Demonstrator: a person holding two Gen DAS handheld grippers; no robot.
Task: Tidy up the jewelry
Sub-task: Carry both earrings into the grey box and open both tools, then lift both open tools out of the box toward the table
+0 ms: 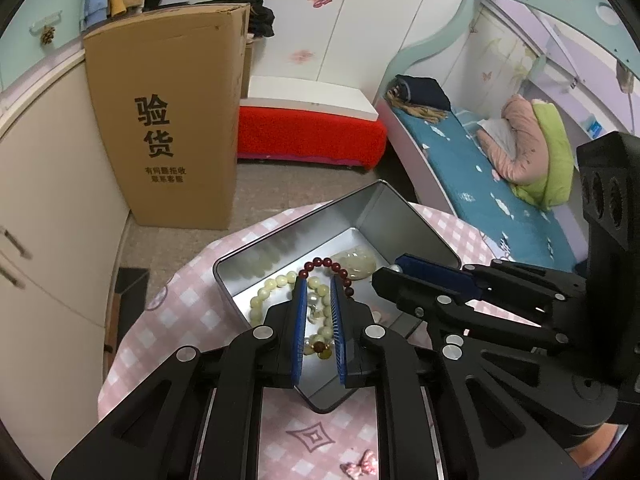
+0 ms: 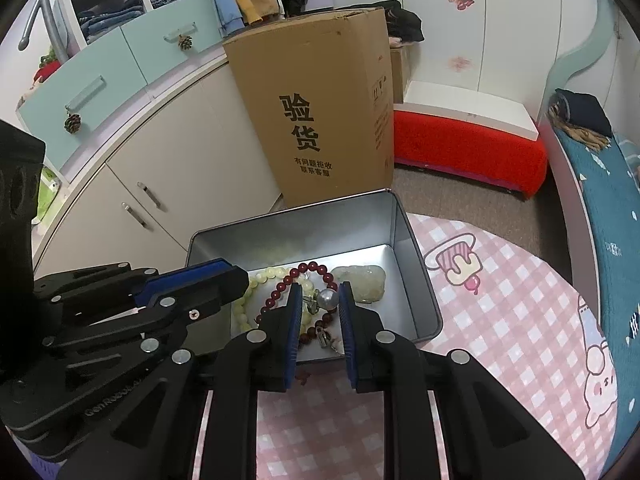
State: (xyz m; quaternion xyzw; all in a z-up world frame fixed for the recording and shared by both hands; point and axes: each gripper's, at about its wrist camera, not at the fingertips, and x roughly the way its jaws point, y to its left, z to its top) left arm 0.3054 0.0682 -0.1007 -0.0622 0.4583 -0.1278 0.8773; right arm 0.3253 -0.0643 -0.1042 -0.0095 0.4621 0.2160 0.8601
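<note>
An open silver tin (image 1: pixel 400 216) (image 2: pixel 296 220) stands on the pink checked cloth. Inside lie a dark red bead bracelet (image 1: pixel 320 262) (image 2: pixel 308 268), a string of pale green beads (image 1: pixel 264 296) (image 2: pixel 244 300) and a pale carved stone (image 1: pixel 356 264) (image 2: pixel 362 280). My left gripper (image 1: pixel 319 284) (image 2: pixel 236 276) hangs over the tin's near half. Its pads are almost together, and I see nothing gripped between them. My right gripper (image 2: pixel 320 292) (image 1: pixel 390 274) is beside it, over the tin, shut on a grey pearl piece (image 2: pixel 325 298) (image 1: pixel 394 268) at its tips.
The round table (image 1: pixel 192 304) (image 2: pixel 500 300) ends just beyond the tin. A small pink bow (image 1: pixel 362 466) lies on the cloth near me. A tall cardboard box (image 1: pixel 168 120) (image 2: pixel 320 100) stands on the floor behind, with cupboards to the left and a bed (image 1: pixel 500 200) to the right.
</note>
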